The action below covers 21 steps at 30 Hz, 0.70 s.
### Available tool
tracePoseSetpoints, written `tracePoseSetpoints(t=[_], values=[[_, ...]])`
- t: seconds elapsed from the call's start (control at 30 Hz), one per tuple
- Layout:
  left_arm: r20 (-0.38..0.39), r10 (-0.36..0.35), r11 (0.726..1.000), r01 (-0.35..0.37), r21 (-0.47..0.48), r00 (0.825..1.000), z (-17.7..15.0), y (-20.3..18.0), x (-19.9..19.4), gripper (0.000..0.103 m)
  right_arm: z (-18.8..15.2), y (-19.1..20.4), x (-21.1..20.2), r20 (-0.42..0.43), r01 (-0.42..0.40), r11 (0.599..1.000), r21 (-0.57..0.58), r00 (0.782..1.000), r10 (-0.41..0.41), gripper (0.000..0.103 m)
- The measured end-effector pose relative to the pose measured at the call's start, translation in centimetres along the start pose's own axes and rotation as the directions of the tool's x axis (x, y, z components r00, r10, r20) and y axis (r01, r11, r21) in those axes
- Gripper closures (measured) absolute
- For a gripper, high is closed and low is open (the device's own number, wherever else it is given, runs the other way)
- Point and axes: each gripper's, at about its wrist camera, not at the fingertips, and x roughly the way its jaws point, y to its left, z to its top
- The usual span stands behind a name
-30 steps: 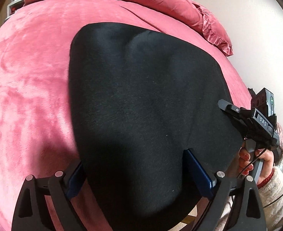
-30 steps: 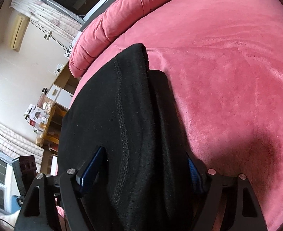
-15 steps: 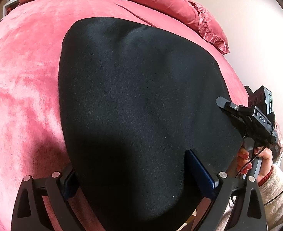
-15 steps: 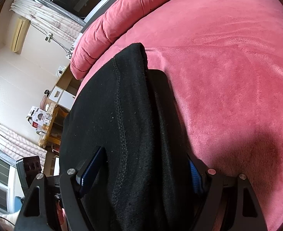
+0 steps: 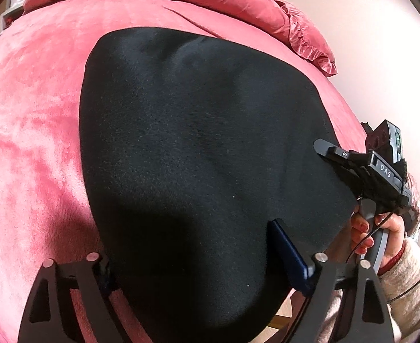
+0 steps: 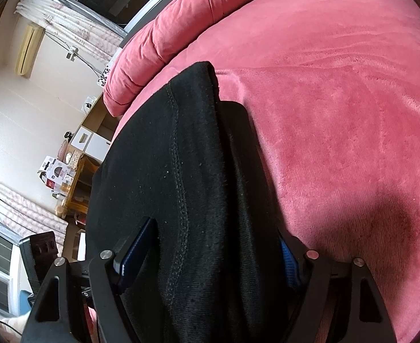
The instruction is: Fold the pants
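Black fleece-like fabric, the pants (image 5: pixel 198 154), lies spread on a pink plush bedspread (image 5: pixel 32 131), with its near edge draped over the side of the bed toward both tools; a stitched seam (image 6: pixel 180 188) runs along the cloth in the right wrist view. The left gripper (image 5: pixel 192 260) straddles that near edge with its jaws set wide and closing; cloth lies between the blue pads (image 5: pixel 288 254), but the pads do not yet visibly press on it. The right gripper (image 6: pixel 210 251) straddles a thicker, layered edge of the same garment, jaws wide, with the cloth filling the gap; whether the pads actually pinch it cannot be told from either view. In the left wrist view this tool appears at the right edge of the pants, carried by the person's hand (image 5: pixel 381 228). Judged from this layout, the step in hand is seizing the near edge at 2 points ahead of a fold. The next move calls for both jaws to clamp firmly through all layers, then a level, matched lift toward the pillow (image 5: pixel 238 3) end so the edges meet squarely. Readable writing: the letters "DAS" (image 5: pixel 385 170) on the right tool body; the boxes on the distant shelf (image 6: pixel 75 177) carry print too small to read.
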Motion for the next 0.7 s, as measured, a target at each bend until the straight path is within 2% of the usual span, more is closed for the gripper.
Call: tracePoseSetpoints(t=[0.1,0.3,0.53,0.7], values=[[0.020,0.013,1.000,-0.013,0.009,1.000,-0.3,0.0,-0.6,0.027,-0.3,0.7,-0.2,0.007,0.010,1.000,-0.017,1.000,-0.010,0.032],[0.062,0.041,0.998,-0.044,0.040,0.997,-0.7,-0.3,-1.6,0.041,-0.6,1.5,-0.4,0.028,0.031,0.998,-0.049,0.999,-0.030,0.041],[0.115,0.102,0.989,-0.113,0.093,0.988,-2.0,-0.7,-4.0,0.046,-1.3,3.6,-1.2,0.064,0.011,0.997,-0.074,0.998,-0.006,0.053],[0.169,0.163,0.979,-0.180,0.092,0.972,-3.3,0.8,-6.9,0.047,-1.6,6.8,-0.5,0.043,-0.013,0.989,-0.147,0.999,0.019,0.055]])
